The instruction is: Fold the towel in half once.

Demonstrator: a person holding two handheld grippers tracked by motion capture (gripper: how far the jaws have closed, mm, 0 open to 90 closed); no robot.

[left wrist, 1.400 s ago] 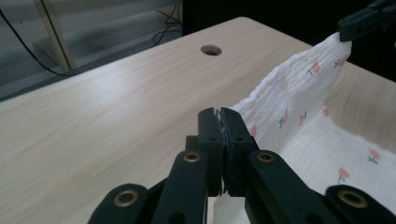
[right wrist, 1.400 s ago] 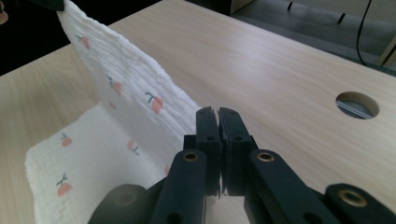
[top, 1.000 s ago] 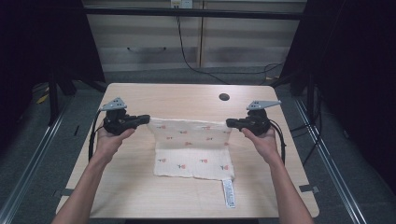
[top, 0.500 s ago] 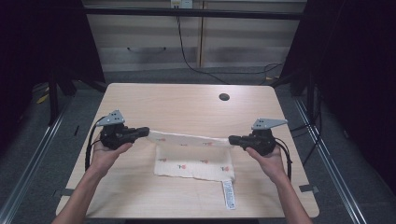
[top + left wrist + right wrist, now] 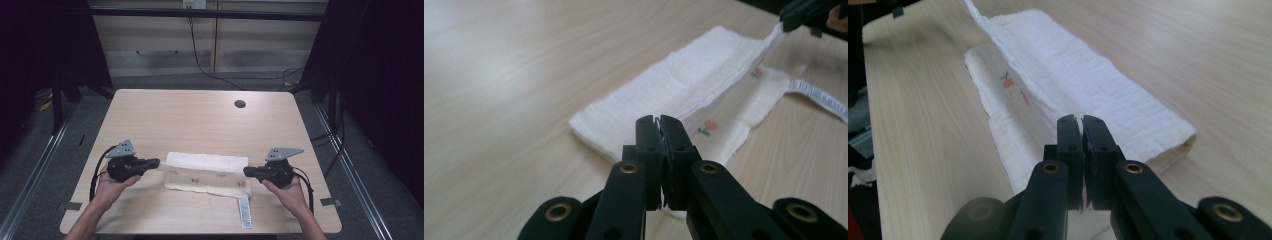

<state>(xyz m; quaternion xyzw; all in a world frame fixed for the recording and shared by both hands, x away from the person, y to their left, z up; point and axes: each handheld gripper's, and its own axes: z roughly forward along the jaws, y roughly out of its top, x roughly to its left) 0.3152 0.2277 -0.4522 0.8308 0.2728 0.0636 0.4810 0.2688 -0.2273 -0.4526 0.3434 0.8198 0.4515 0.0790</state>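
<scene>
We hold cloth [image 5: 207,172] edge taut between left gripper [image 5: 152,163] and right gripper [image 5: 248,171], both clamped on corners, folding it over on bench [image 5: 200,120].

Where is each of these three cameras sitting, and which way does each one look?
High view: fixed above the person's side, looking forward and down on the table; both forearms, left gripper and right gripper show.
Left gripper view: rides the left gripper, looking along its closed jaws across the white cloth toward the other gripper.
Right gripper view: rides the right gripper, looking back along the cloth the opposite way.
Shared: both gripper views see the folded cloth pinched at its ends.
</scene>
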